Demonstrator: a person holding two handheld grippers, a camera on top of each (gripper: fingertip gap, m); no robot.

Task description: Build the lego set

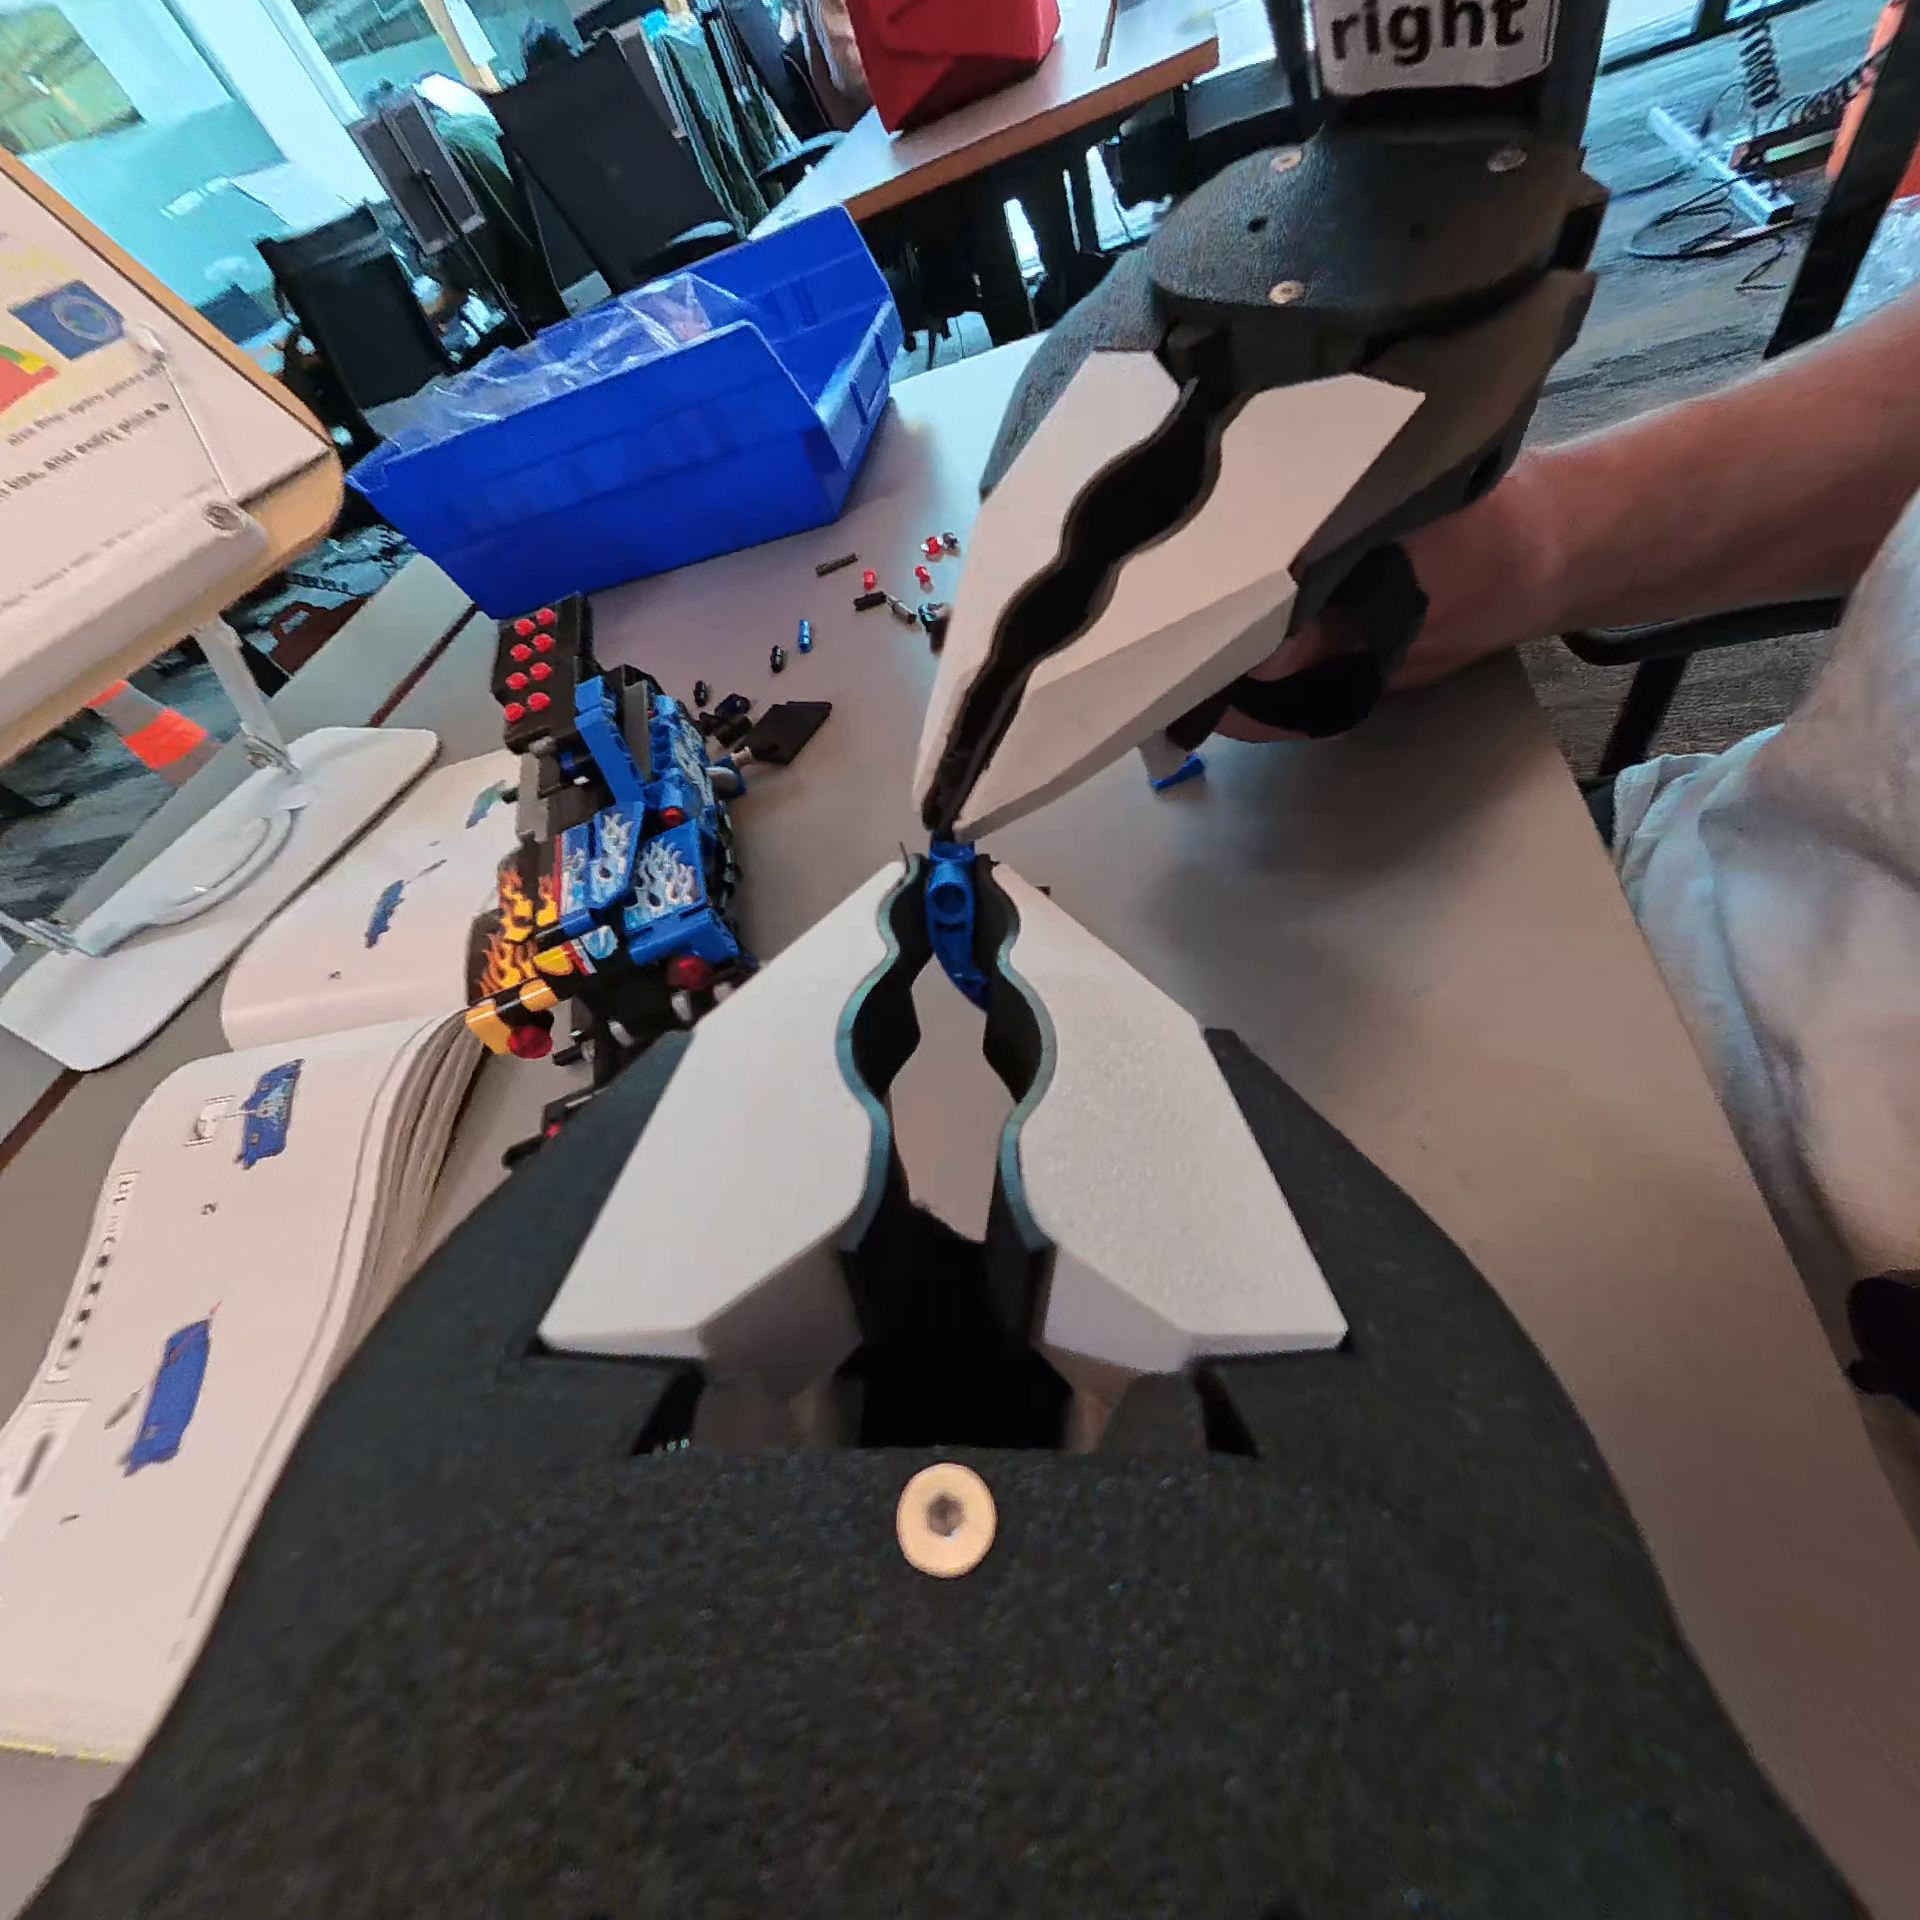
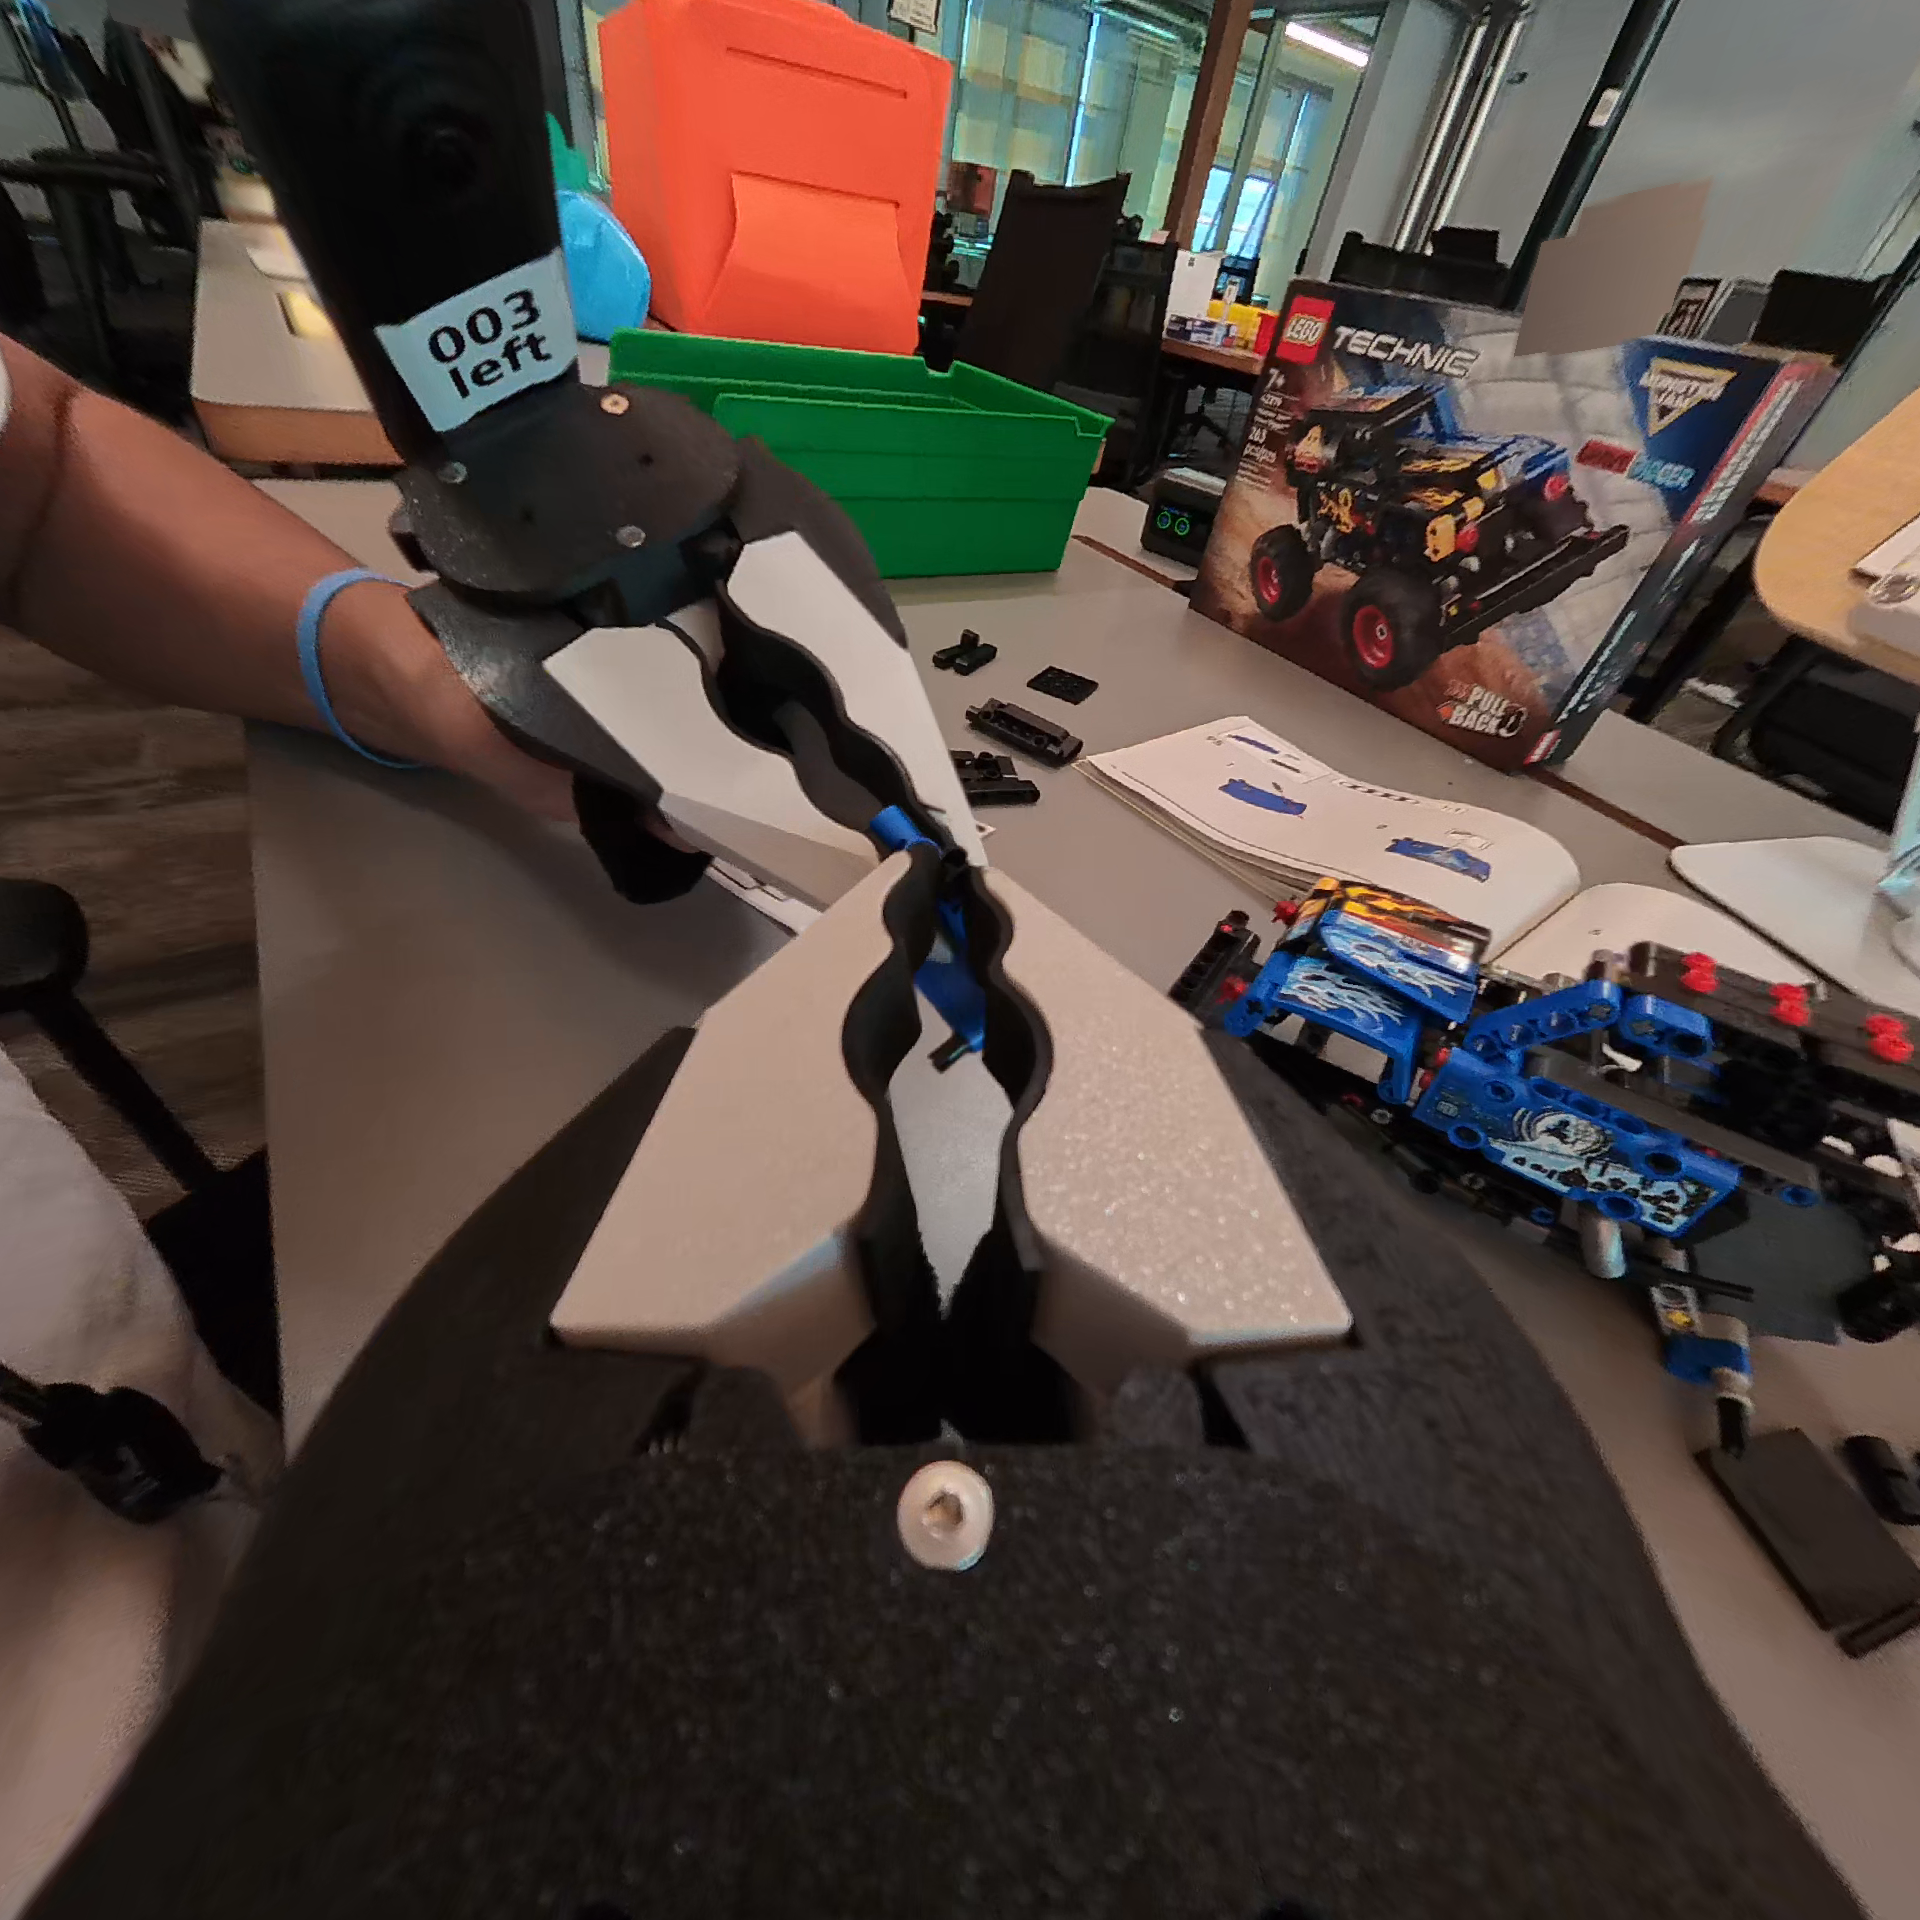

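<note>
Blue lego piece (image 1: 951,914) – pinched by left gripper (image 1: 948,883) and right gripper (image 2: 940,883), printed labels on both.

**Bright even office light, wide-angle warp, soft edges**

Both views well lit, daylight from windows (image 1: 135,125) at back, ceiling strip light (image 2: 1325,42) in right wrist view. Shadows soft: faint grey patch on table (image 1: 1299,935) under the right gripper (image 1: 951,816). Mild sheen on table's far edge. Strong fisheye bend at all 4 borders; instruction booklet (image 1: 156,1299) smeared near frame's left edge. Background desks out of focus. Left gripper (image 2: 940,847) tips slightly blurred in right wrist view. 1 flat grey mosaic patch upper right.
</note>
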